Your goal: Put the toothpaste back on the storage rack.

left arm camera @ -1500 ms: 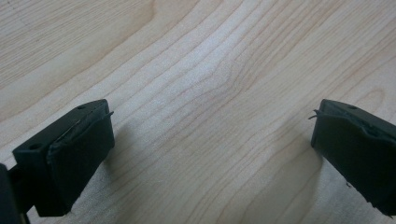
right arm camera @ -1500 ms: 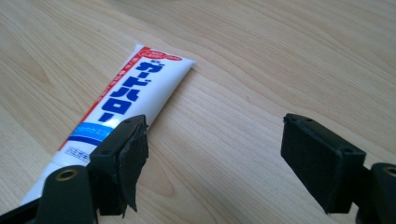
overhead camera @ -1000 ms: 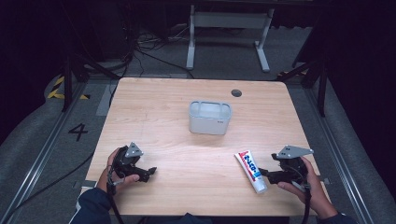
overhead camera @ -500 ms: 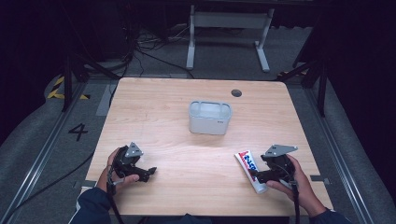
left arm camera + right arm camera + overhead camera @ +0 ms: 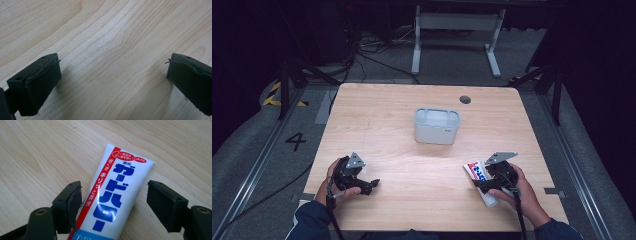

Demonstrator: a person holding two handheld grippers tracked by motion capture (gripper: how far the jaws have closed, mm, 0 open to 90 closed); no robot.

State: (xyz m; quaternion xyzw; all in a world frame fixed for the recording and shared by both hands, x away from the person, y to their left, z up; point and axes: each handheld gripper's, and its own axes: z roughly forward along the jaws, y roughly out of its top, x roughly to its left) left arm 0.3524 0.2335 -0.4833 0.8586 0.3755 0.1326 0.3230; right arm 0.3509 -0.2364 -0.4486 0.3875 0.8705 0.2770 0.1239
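Fingers of right gripper straddle toothpaste tube, apart from it.

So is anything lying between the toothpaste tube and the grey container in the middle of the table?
Nothing visible: bare table lies between the toothpaste tube and the grey container. The open right gripper already straddles the tube.

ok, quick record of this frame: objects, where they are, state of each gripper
table: light wood
bin: grey, open top, mid-table, stands alone
tube: white toothpaste tube with blue and red print, lying flat near the right front edge
right gripper: open, jaws either side of the tube; left jaw close to the tube's edge, gap at the right jaw
left gripper: open, bare wood between jaws, near the left front edge
hands: one on each gripper
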